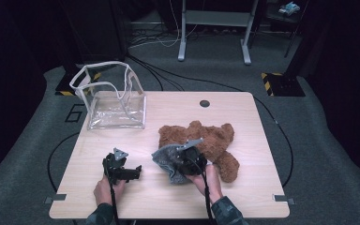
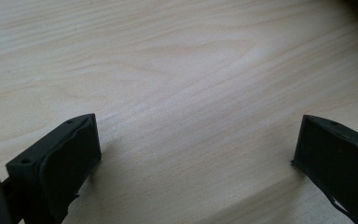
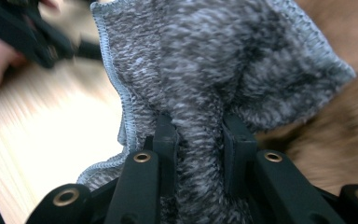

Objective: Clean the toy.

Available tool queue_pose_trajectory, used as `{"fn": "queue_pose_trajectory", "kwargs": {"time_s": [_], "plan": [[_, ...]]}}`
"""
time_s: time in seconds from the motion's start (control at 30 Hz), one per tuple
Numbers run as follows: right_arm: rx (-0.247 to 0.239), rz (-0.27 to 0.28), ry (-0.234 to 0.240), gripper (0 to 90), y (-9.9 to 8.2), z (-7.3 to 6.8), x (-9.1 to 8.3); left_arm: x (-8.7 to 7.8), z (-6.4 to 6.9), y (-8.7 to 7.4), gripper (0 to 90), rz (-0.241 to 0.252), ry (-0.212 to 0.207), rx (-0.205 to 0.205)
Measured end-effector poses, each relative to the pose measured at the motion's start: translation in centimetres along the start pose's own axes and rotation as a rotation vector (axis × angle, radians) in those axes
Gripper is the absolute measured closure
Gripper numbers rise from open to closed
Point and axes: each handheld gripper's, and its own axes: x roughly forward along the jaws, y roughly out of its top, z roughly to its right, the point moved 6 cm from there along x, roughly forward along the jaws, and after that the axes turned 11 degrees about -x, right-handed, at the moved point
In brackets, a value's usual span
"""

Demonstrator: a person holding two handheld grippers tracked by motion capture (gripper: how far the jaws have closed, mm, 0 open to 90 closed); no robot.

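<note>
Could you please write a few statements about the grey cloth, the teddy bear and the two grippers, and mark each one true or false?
1. The right gripper is shut on the grey cloth. True.
2. The left gripper holds the teddy bear. False: its jaws stand open over the bare table, with nothing between them.
3. The clear bag stands at the far left of the table. True.
4. The teddy bear is inside the clear bag. False: it lies on the table, to the right of the bag.
5. The grey cloth is folded flat at the table's right edge. False: it is bunched in the right gripper beside the bear.
</note>
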Motion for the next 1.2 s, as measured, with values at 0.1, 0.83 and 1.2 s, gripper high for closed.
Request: {"fn": "queue_pose_trajectory", "kwargs": {"time_s": [0.1,0.83,1.2], "plan": [[-0.005,0.038,-0.021,71.1,1.0,0.6,-1.3,0.0,0.0,0.0,0.0,-0.001,-0.001,0.003],[0.161,0.017,-0.104,70.1,7.3,8.1,-0.2,0.0,0.0,0.0,0.0,0.002,0.0,-0.002],[0.099,0.041,-0.055,70.3,6.5,5.7,-0.4,0.0,0.0,0.0,0.0,-0.005,0.0,0.005]]}}
